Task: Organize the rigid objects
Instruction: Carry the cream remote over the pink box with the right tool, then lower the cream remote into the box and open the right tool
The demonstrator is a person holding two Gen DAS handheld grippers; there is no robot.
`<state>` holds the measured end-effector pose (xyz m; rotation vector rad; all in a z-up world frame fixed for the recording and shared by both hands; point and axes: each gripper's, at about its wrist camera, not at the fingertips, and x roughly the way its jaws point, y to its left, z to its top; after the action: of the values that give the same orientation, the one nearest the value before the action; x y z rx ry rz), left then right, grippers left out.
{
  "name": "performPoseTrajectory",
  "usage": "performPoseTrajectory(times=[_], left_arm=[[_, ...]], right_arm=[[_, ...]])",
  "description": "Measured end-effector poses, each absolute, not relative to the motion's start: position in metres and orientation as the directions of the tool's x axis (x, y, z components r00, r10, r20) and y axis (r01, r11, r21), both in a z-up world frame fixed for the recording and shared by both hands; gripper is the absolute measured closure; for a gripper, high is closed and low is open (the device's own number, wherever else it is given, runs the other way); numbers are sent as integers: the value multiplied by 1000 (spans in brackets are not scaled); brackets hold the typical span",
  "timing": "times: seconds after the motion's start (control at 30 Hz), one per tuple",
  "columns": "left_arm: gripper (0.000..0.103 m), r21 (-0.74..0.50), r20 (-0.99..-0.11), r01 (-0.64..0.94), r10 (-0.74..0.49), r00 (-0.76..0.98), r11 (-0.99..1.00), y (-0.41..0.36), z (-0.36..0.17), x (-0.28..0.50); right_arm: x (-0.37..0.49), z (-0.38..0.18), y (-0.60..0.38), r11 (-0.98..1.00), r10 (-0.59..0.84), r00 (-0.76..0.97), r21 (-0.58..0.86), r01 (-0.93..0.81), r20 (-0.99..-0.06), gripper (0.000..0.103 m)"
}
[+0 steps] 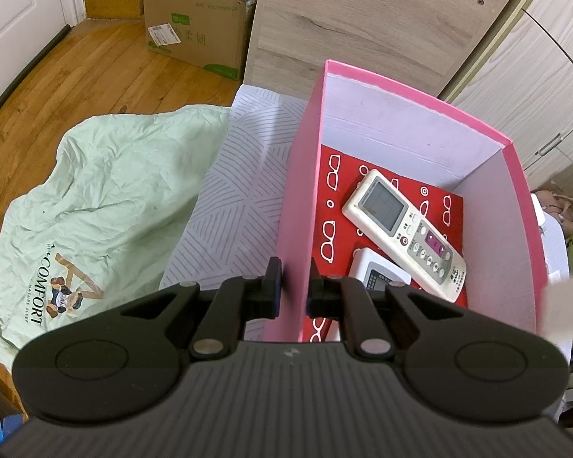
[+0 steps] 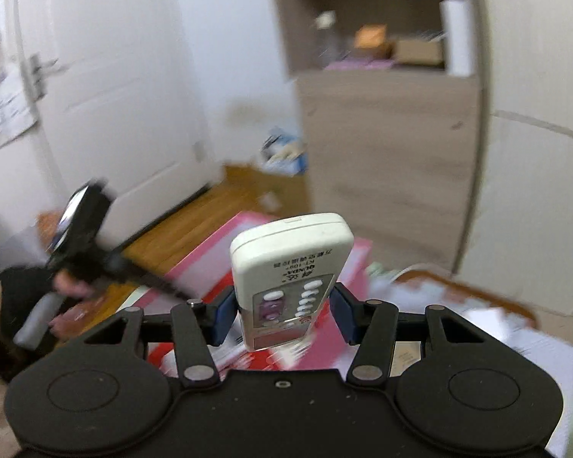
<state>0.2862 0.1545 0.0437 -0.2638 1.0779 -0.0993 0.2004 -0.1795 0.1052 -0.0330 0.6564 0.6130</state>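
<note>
**Student:** A wooden floor, a white door (image 2: 107, 87) and pale cabinets (image 1: 523, 87) frame the scene; a pink box (image 1: 300, 206) stands on a patterned sheet (image 1: 244, 175) beside a green quilt (image 1: 107, 198). Why is your left tool (image 1: 294, 286) at the box?

**Instructor:** You have it clamped on the box's near wall, one finger outside and one inside, jaws nearly closed on the thin card. That probably steadies the box while things go in. Inside, a white remote (image 1: 405, 229) lies flat on the red lining, and a smaller white device (image 1: 378, 273) sits just beside it.

**Student:** And your right tool (image 2: 284, 315)?

**Instructor:** Its blue pads grip a second remote (image 2: 290, 274) by the sides, near the button end, so the body stands out ahead of the fingers. You hold it raised, above the pink box.
</note>
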Motion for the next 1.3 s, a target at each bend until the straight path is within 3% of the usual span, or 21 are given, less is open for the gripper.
performPoseTrajectory(times=[0.23, 0.53, 1.0, 1.3], left_arm=[[93, -262, -856, -51, -208, 473, 964, 154, 44, 287], [93, -266, -856, -54, -210, 473, 962, 157, 44, 287], [92, -278, -856, -65, -216, 469, 958, 157, 44, 288], [92, -272, -856, -61, -213, 471, 960, 155, 43, 286]], right_arm=[[202, 73, -126, 772, 475, 477, 90, -629, -740, 45], [213, 51, -82, 712, 298, 450, -118, -692, -842, 45], [264, 4, -44, 697, 173, 382, -161, -699, -908, 45], [271, 5, -33, 698, 235, 450, -173, -695, -862, 45]])
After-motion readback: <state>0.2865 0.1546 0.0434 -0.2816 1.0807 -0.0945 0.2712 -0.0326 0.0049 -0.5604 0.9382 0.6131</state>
